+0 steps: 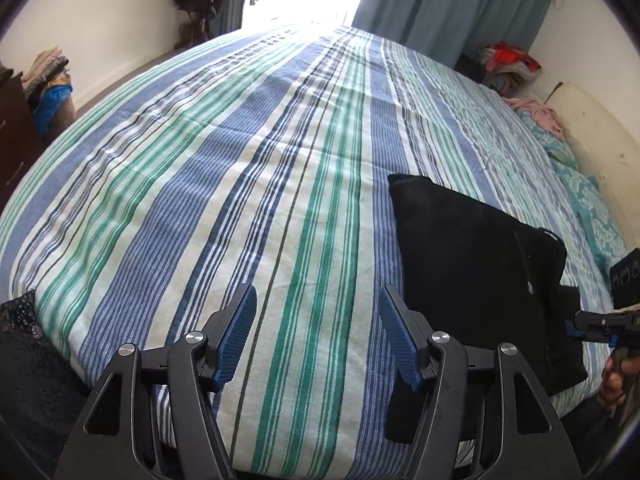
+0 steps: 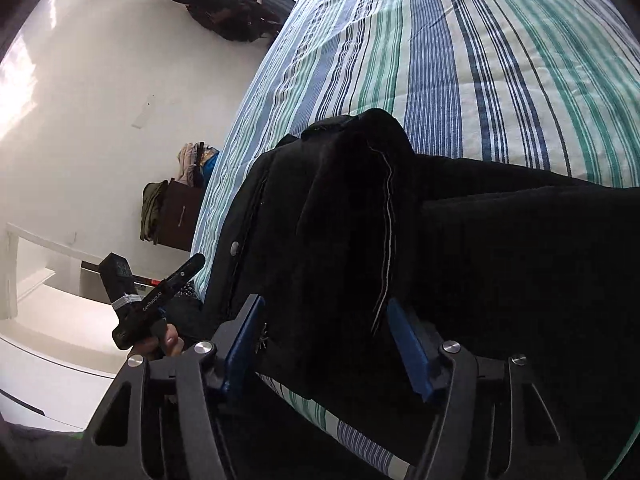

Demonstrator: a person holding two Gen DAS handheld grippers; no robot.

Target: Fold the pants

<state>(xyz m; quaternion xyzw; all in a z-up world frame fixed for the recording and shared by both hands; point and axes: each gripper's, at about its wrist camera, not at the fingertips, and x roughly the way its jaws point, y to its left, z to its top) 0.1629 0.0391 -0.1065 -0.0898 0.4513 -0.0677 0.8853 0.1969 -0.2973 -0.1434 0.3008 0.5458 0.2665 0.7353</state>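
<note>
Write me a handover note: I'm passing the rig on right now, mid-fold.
Left gripper: open, nothing between its fingers, over bare bedspread beside the pants.
Right gripper: jaws around a bunched fold of the pants; whether the pads pinch it cannot be told.
Pants: black, near the bed's front edge, already folded into a compact stack, with one raised, bunched part at the right gripper.
Left to do: probably lay that raised part flat and smooth the stack.

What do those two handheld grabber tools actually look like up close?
Each is a black frame of angular linkage arms with round silver pivot bolts. The left gripper and right gripper both carry blue ribbed pads on their jaws. Seen from the right camera, the left tool bears small white lettering and a pale wire wrap.
</note>
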